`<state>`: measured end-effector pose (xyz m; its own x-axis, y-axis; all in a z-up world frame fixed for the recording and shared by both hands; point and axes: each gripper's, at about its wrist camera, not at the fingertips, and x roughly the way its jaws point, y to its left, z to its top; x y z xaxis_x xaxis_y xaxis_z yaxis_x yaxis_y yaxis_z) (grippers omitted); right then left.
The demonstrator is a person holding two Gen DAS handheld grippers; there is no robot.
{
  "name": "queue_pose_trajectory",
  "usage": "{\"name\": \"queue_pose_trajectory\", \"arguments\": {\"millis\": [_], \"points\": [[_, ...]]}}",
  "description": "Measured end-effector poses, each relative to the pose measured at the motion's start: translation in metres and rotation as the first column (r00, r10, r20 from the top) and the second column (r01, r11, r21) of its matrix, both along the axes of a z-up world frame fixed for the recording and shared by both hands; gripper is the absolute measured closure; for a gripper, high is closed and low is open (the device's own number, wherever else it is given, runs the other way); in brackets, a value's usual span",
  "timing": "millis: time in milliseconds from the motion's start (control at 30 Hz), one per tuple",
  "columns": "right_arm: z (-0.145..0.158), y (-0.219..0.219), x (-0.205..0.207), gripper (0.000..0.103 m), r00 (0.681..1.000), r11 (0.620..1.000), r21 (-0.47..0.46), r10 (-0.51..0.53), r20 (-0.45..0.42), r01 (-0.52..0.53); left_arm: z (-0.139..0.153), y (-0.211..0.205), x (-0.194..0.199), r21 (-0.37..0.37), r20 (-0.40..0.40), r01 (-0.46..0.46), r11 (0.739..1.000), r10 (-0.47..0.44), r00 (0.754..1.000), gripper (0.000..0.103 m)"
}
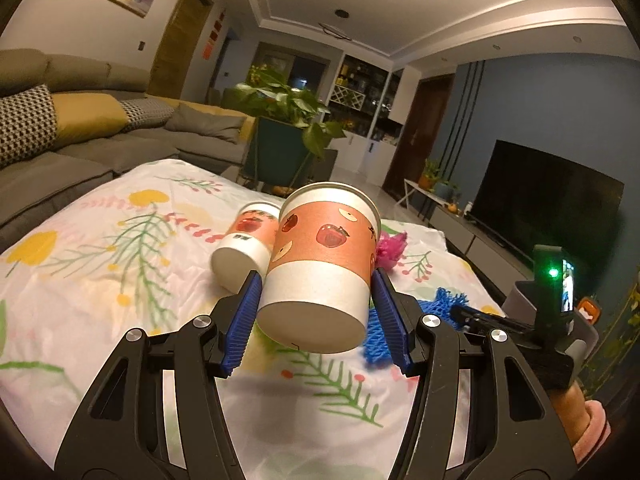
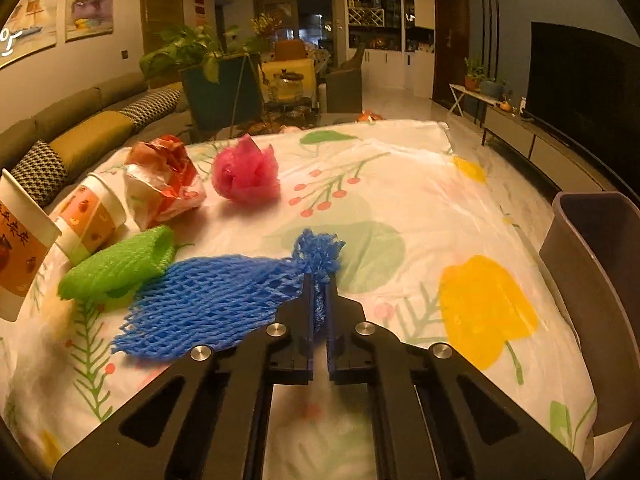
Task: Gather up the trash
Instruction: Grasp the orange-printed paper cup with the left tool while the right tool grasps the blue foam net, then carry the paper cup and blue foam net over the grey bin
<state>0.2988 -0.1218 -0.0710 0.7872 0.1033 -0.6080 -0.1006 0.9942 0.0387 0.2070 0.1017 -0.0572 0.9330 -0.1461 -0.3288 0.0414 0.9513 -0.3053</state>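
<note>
My left gripper is shut on a paper cup with an orange apple-print band, held tilted above the floral tablecloth; the same cup shows at the left edge of the right wrist view. A second, matching cup lies on its side just behind it. My right gripper is shut on the knotted end of a blue foam net, which lies on the cloth. A green foam net, a crumpled red-and-white wrapper and a pink foam net lie beyond.
A grey bin stands at the table's right edge. A sofa runs along the left, a potted plant stands past the far end, and a TV is on the right wall. A person's hand holds the right gripper.
</note>
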Motion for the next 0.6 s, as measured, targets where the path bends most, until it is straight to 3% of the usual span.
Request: {"name": "queue_pose_trajectory", "arguments": {"millis": [267,600], "points": [[0.025,-0.009,-0.043,0.099,0.991,1.000,-0.010,0.015,0.134,-0.014,0.002,0.006,-0.017,-0.001,0.000,-0.032,1.000,0.032,1.000,0.048],[0.059,-0.041,-0.084,0.099,0.973,1.000,0.011,-0.018,0.230,0.016,0.014,-0.022,-0.028,0.007,0.017,0.017,1.000,-0.018,1.000,0.048]]}}
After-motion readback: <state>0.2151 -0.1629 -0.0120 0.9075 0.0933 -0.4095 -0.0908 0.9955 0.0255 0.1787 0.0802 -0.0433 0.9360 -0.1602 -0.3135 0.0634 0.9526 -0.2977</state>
